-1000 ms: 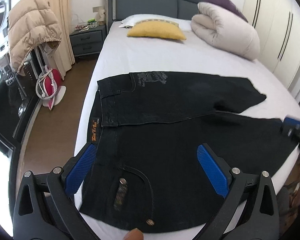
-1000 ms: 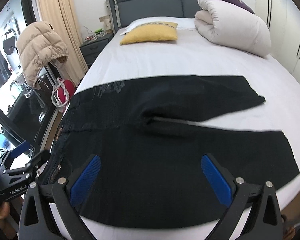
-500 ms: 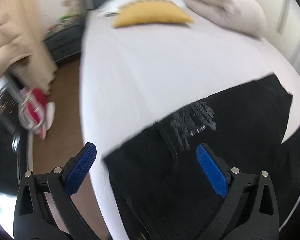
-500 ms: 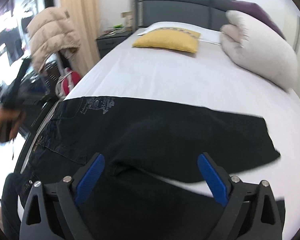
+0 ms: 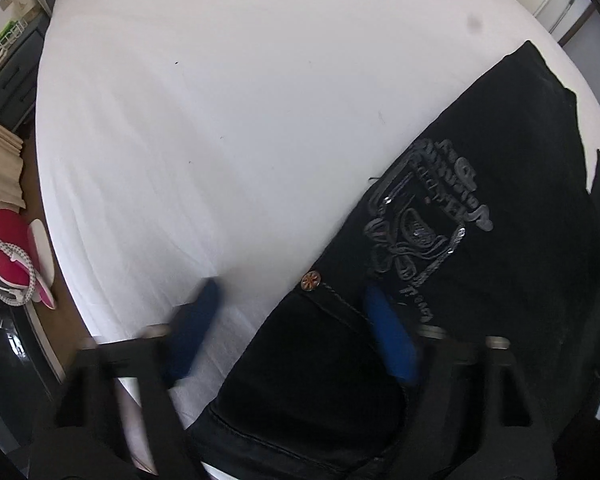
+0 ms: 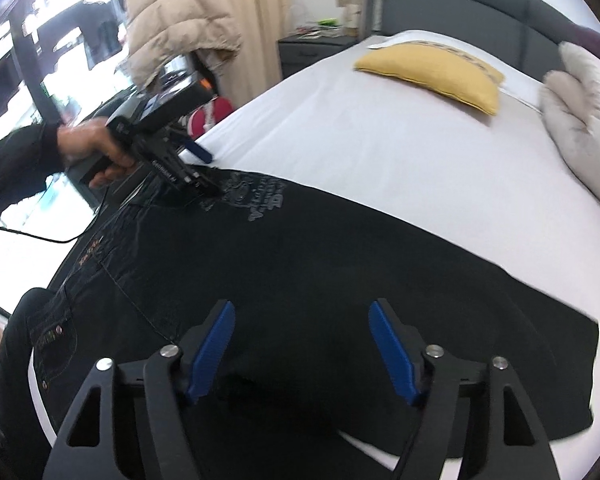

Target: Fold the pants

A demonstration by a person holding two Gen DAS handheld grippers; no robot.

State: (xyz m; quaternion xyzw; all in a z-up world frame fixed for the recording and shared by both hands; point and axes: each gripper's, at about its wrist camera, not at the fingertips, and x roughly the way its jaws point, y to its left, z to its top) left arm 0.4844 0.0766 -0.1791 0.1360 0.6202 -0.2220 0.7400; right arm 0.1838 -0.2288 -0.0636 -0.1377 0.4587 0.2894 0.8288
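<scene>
Black pants [image 6: 300, 248] lie flat across the white bed [image 6: 380, 140], waistband to the left, legs to the right. In the left wrist view my left gripper [image 5: 292, 312] points steeply down at the far waistband corner of the pants [image 5: 500, 280]. Its jaws are closing, one finger over the sheet and one over the cloth, with the edge and a copper rivet [image 5: 310, 281] between them. The pads are not pressing. The right wrist view shows a hand holding that left gripper [image 6: 208, 170]. My right gripper [image 6: 304, 344] hovers above the middle of the pants, jaws closing with nothing gripped.
A yellow pillow [image 6: 432, 76] and a rolled white duvet [image 6: 584, 112] lie near the grey headboard. A beige puffer jacket [image 6: 176, 28] hangs left of the bed beside a nightstand [image 6: 312, 50]. A red and white object [image 5: 8, 256] sits on the floor by the bed edge.
My left gripper swung from the near waistband to the far corner, dropped close to it, and its jaws narrowed. My right gripper moved in over the pants and its jaws narrowed too.
</scene>
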